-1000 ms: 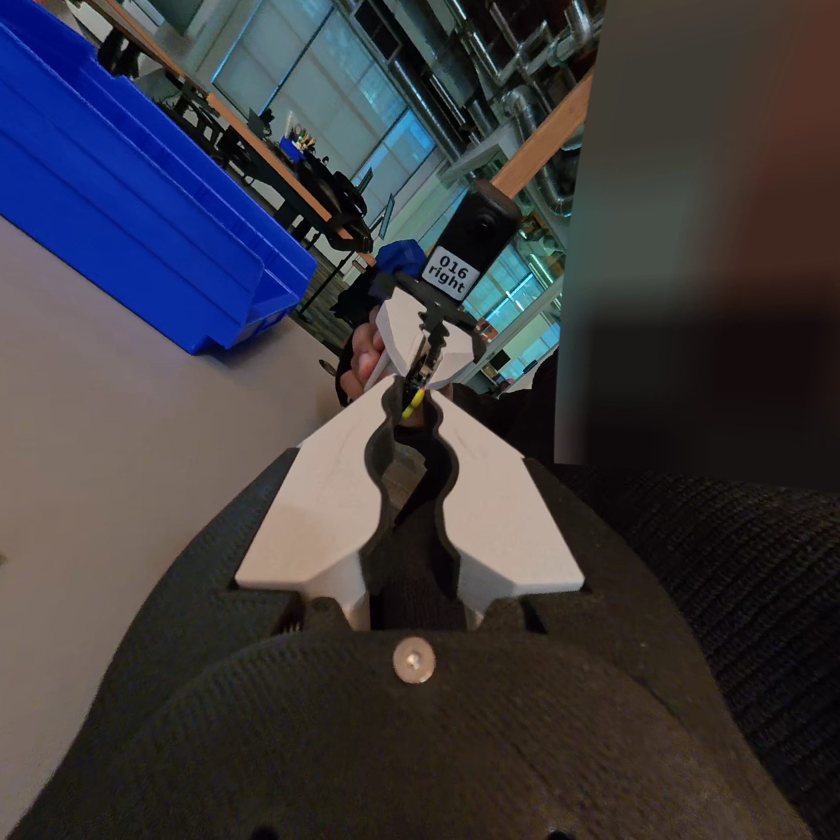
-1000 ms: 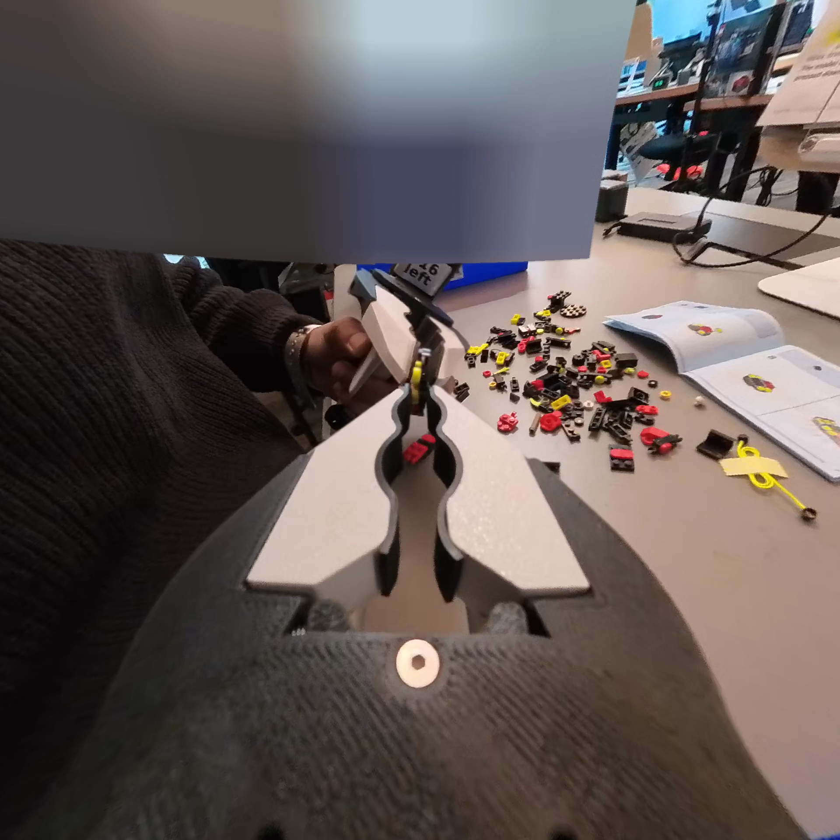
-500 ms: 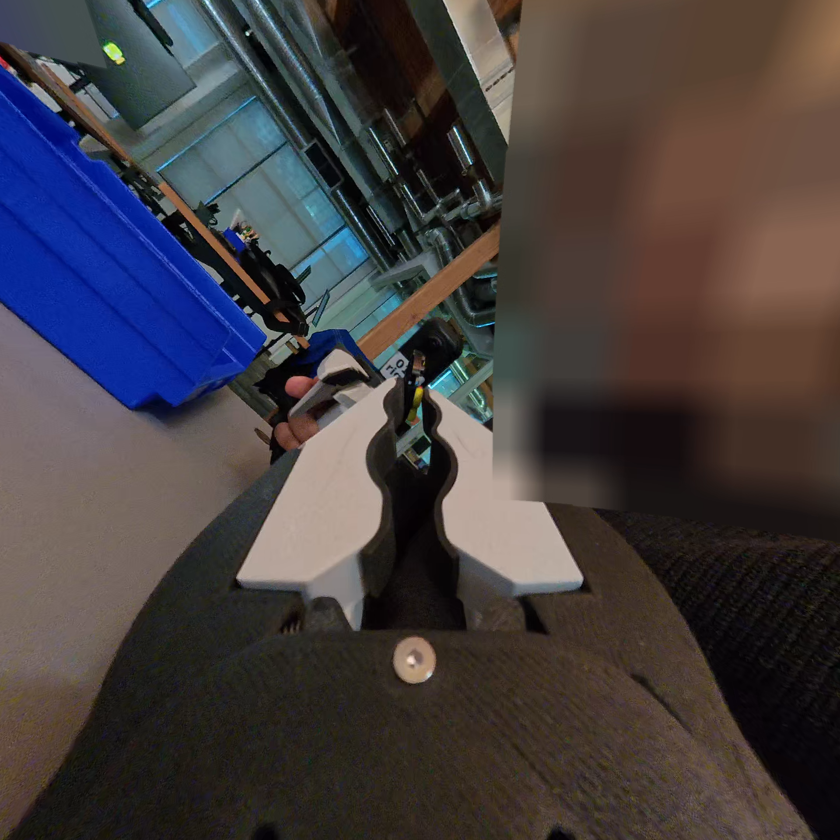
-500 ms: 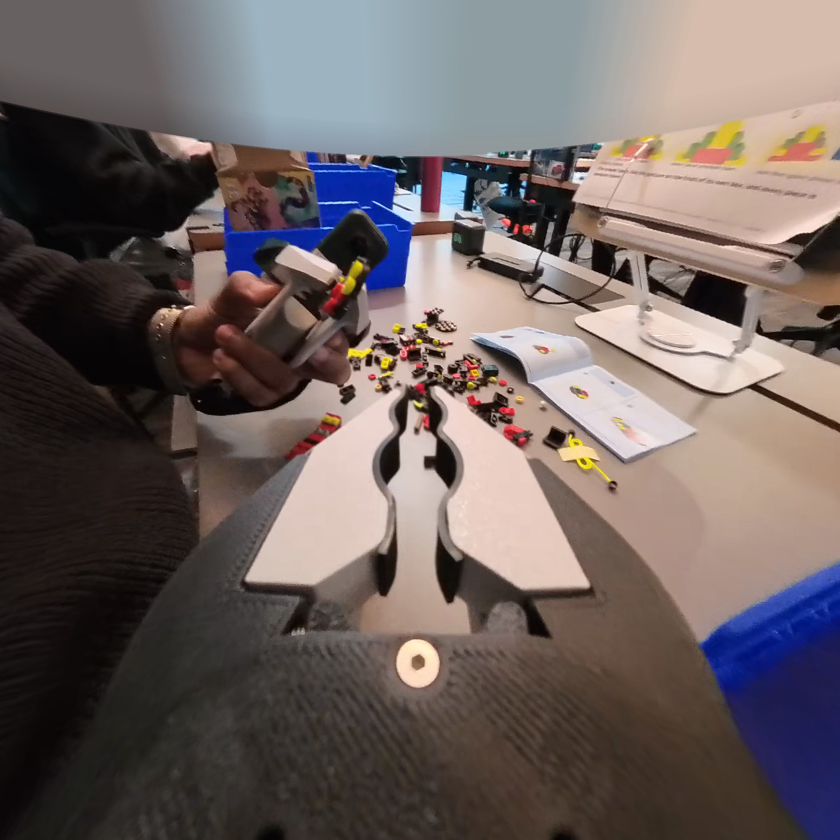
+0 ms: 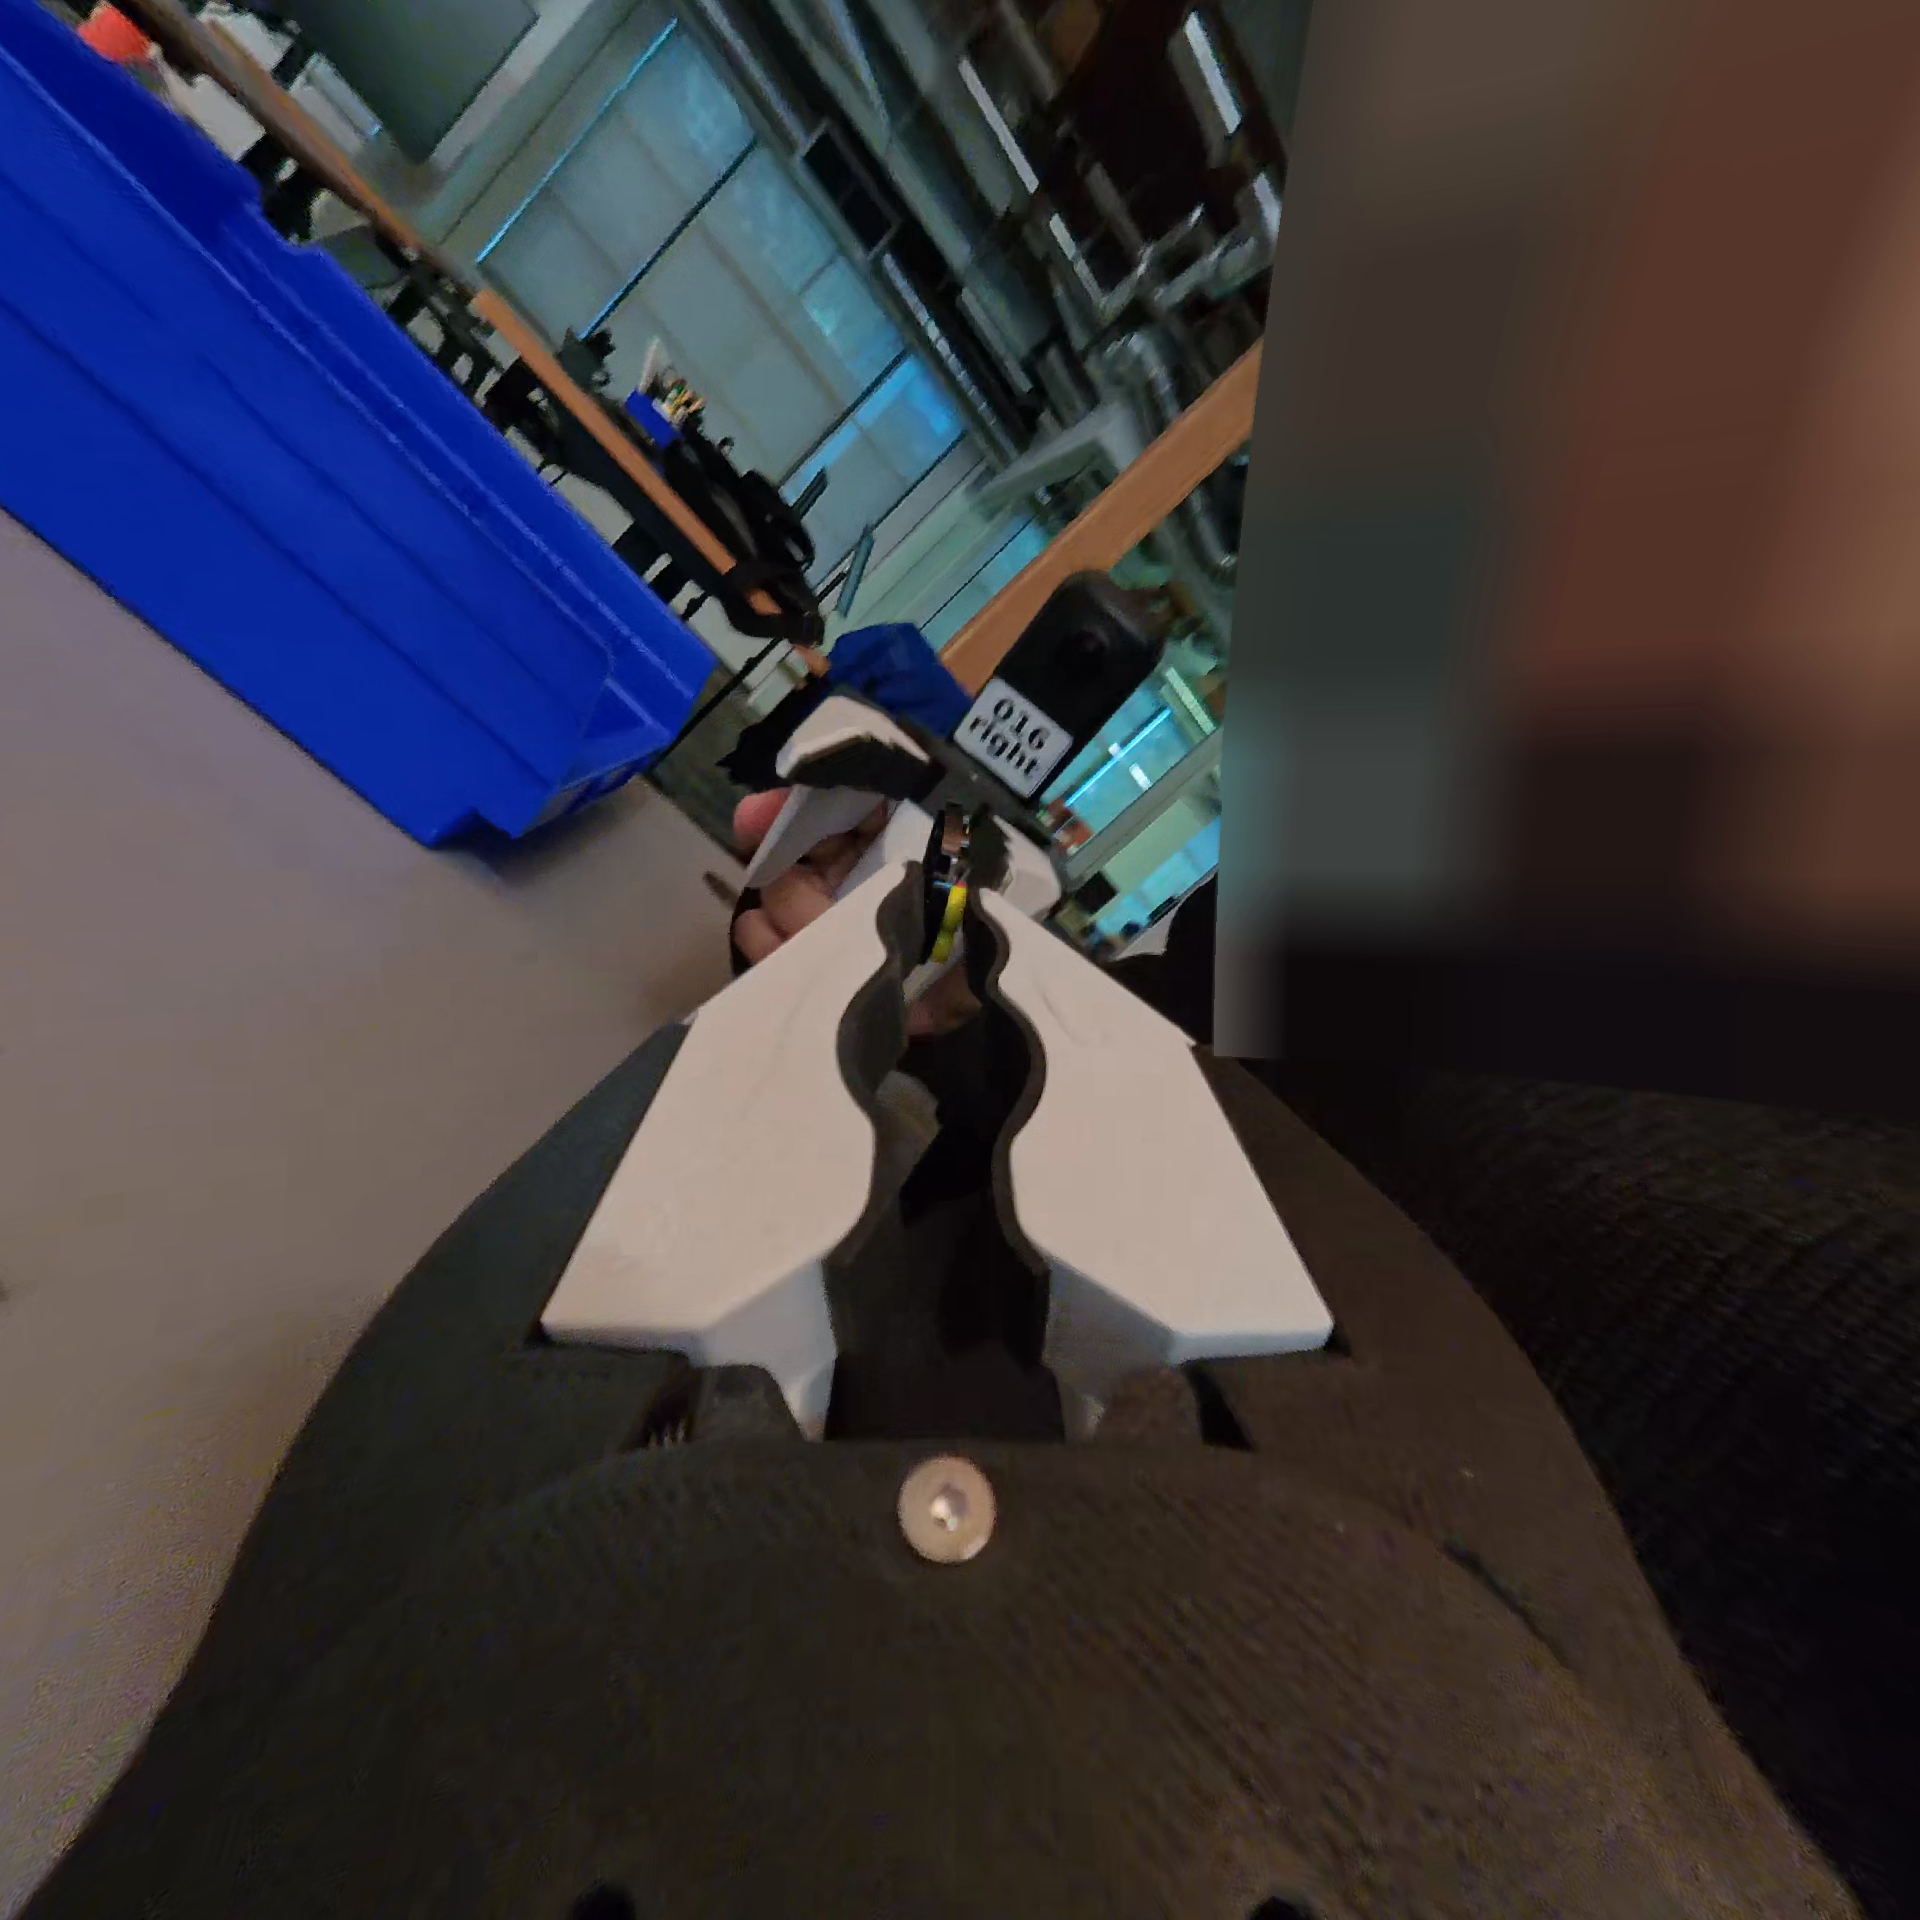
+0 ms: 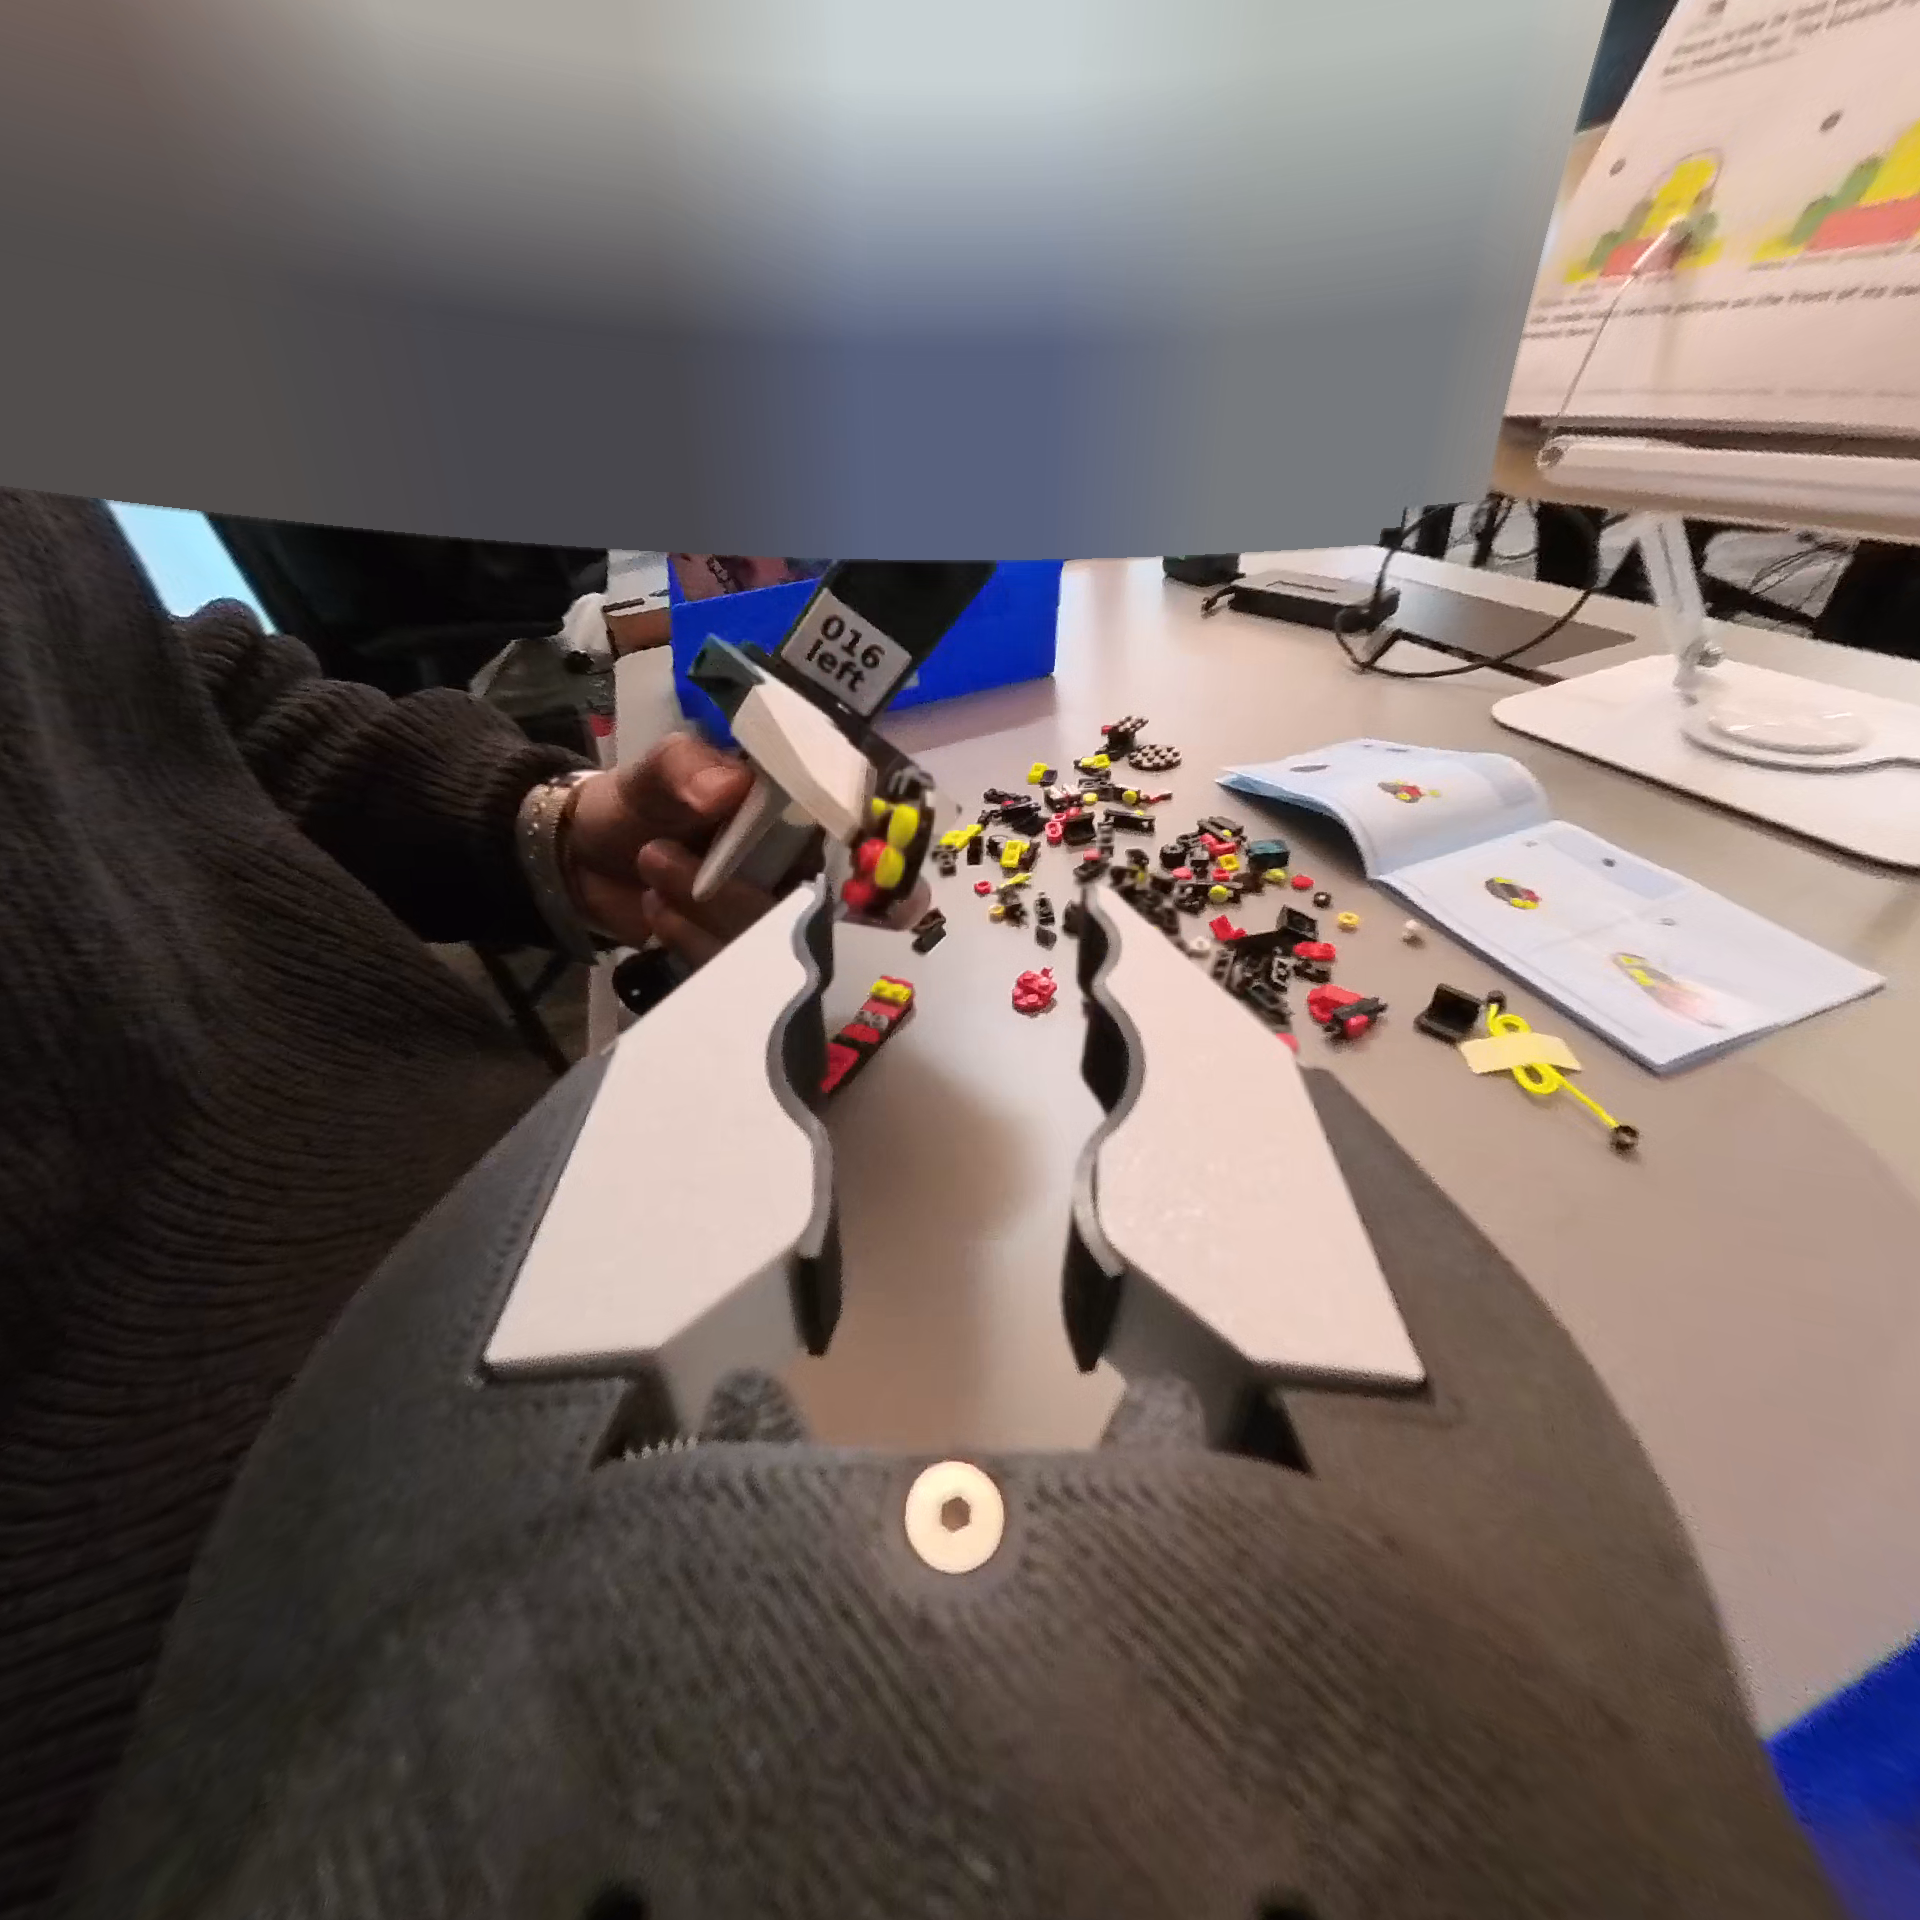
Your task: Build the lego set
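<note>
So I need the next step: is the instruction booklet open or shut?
Open. The instruction booklet lies spread flat on the table, two light-blue pages showing, right of the loose lego pieces.

Two-finger white-and-black grippers: two, left gripper [image 5: 948, 914] and right gripper [image 6: 951, 914]
Open pale-blue instruction booklet [image 6: 1538, 883]: one
Loose small black, red and yellow lego pieces [image 6: 1143, 862]: too many to count
Part-built red, yellow and black lego assembly [image 6: 883, 857]: one
Blue plastic bin [image 5: 291, 488]: one
</note>
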Motion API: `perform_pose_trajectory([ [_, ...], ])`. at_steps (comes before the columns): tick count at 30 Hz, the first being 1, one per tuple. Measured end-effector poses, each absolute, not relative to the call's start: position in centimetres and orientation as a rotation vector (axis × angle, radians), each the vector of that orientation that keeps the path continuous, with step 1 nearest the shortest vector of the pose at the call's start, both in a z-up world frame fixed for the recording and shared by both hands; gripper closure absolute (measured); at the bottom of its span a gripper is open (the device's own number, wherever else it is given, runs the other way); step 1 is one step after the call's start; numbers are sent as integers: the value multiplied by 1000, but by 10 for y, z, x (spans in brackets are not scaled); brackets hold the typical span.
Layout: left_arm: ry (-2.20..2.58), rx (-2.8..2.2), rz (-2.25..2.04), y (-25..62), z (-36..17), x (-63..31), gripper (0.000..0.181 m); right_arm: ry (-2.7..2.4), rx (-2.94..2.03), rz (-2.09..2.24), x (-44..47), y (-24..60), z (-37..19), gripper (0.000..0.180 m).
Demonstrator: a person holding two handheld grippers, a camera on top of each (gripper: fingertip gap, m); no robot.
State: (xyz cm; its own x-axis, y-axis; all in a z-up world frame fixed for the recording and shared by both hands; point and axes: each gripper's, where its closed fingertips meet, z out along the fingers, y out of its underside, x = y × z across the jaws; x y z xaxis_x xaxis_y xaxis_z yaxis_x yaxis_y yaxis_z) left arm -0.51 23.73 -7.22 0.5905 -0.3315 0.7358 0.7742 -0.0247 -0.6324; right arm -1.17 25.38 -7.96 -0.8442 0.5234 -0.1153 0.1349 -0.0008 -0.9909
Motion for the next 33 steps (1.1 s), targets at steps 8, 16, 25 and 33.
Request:
perform_pose_trajectory([
  [8,-337,-1464,-811,244,-82,8,177,-2024,-723,2087,-5,250,-78,156],
  [16,-315,-1492,-778,244,-84,10,177,-2113,-638,2070,5,245,-79,176],
  [25,-283,-1511,-746,244,-84,13,177,-2147,-665,2140,9,244,-79,176],
  [33,-278,-1523,-697,244,-85,10,177,-2108,-686,2107,2,246,-81,164],
])
